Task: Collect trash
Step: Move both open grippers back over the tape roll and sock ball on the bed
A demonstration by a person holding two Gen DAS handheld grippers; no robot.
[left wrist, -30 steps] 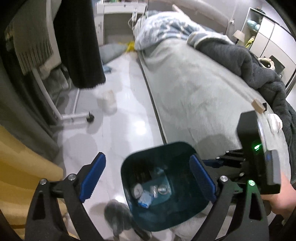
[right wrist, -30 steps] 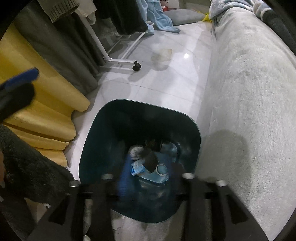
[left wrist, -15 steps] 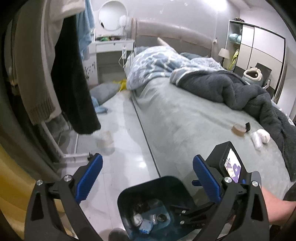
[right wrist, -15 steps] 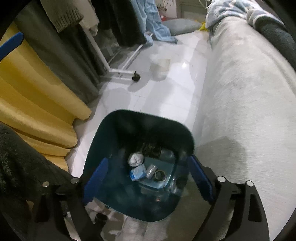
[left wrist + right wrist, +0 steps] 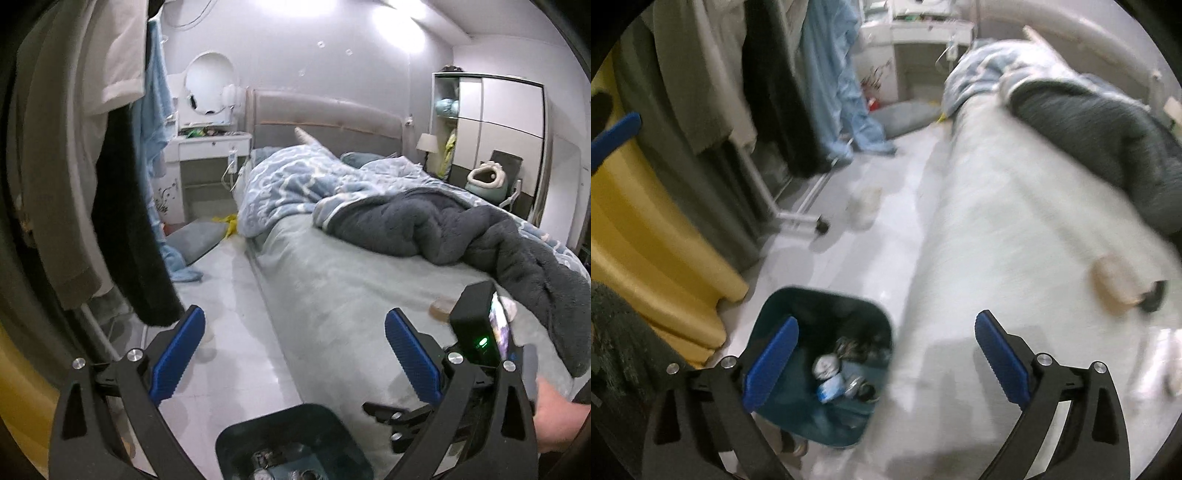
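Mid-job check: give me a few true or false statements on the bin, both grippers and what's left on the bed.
1. The right gripper holds a piece of trash. False: its jaws have just been opening and nothing is between them.
2. The bin stands on the floor beside the bed. True.
3. The bin is empty. False: trash lies at its bottom.
4. The left gripper is open with nothing in it. True.
5. A round tan item lies on the bed. True.
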